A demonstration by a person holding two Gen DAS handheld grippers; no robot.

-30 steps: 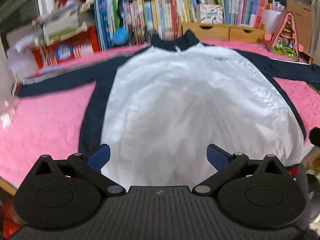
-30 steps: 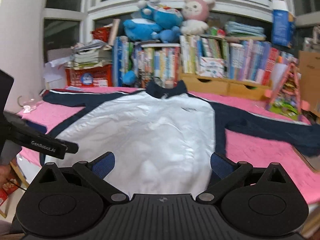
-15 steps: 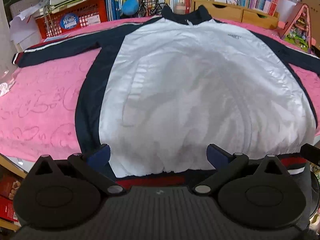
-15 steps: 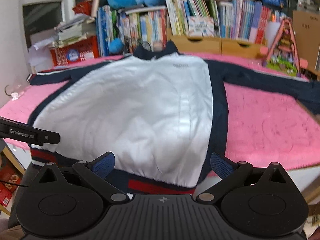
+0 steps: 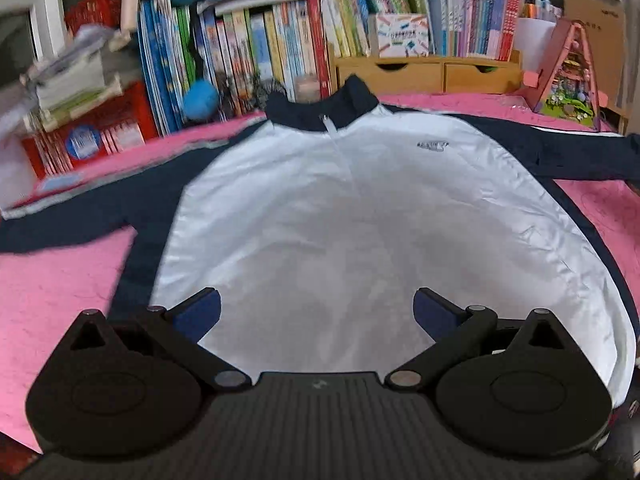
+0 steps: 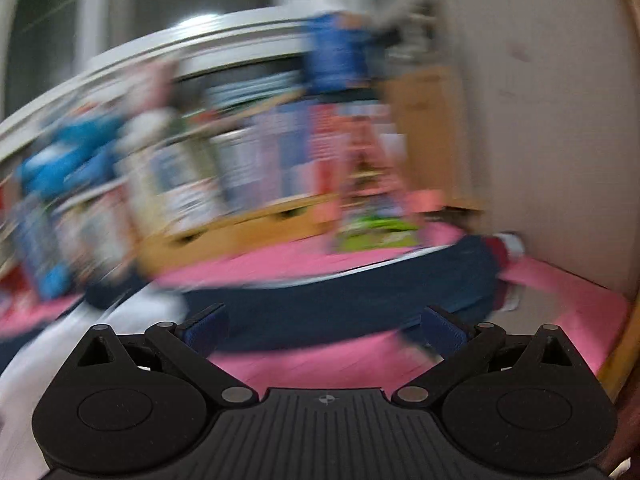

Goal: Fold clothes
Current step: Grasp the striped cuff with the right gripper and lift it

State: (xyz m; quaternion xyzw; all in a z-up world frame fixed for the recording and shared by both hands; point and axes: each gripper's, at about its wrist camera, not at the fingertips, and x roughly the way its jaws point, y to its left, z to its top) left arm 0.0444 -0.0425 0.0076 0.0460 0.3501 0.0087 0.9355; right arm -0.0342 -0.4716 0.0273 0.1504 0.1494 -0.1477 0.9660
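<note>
The jacket (image 5: 360, 240) lay flat on the pink bench (image 5: 52, 280). Both hand-held grippers, left (image 5: 316, 308) and right (image 6: 324, 326), gaped wide, empty. Folding unstarted; probably grasp the sleeve (image 6: 360, 296) at twelve o'clock.

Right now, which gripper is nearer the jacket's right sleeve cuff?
Right. The right gripper hovers over that navy sleeve, cuff just ahead. The left gripper sits over the jacket's white front panel.

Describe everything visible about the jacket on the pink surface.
The jacket lies flat and face up on the pink cover, unfolded. Its body is shiny white fabric; collar, side panels and both spread sleeves are navy, with a small chest logo and a front zip. Neither tool touches it. The right wrist view is blurred, showing one navy sleeve.
</note>
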